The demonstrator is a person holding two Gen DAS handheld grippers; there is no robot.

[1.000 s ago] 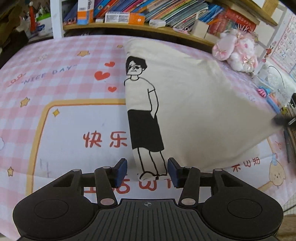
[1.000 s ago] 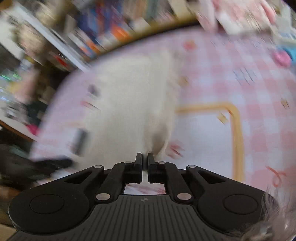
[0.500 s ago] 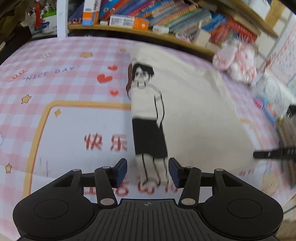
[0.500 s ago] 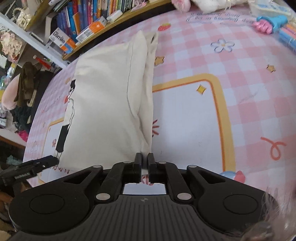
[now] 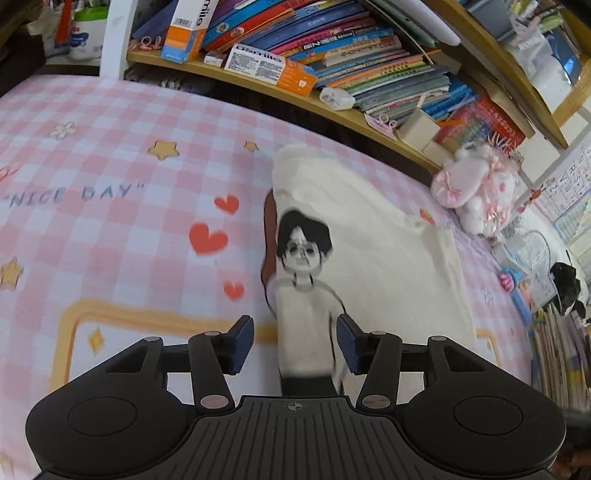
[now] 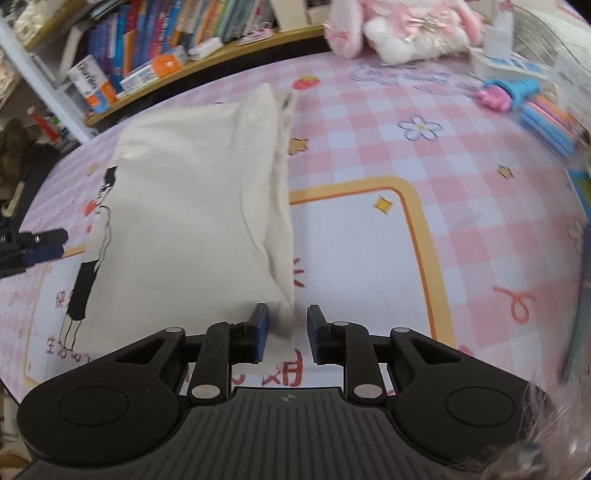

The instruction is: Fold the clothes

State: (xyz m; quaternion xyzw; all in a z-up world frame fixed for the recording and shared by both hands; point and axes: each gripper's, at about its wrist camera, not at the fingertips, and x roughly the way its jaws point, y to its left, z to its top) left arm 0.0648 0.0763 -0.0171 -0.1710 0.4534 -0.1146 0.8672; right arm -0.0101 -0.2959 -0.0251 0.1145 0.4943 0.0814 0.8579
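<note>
Two grippers, both mine, low over the pink checked tablecloth [image 6: 461, 155]. Left gripper [image 5: 295, 345] is spread wide, the cream shirt [image 6: 184, 206] and its printed figure [image 5: 306, 280] passing between its fingers, not pinched. Right gripper [image 6: 287, 334] is spread at the shirt's near right corner (cloth between the pads, contact unclear). Bare tablecloth right of the folded edge. Bookshelf [image 5: 332, 66] and pink plush toy [image 6: 402, 26] line the far edge.

A home is indicated, probably a child's room: a pink checked cloth [image 5: 110, 122] printed with stars and hearts is spread out, a wooden shelf [image 5: 258, 86] is crammed with picture books [image 5: 369, 55], and a pink plush toy [image 5: 476, 184] is seen nearby.
</note>
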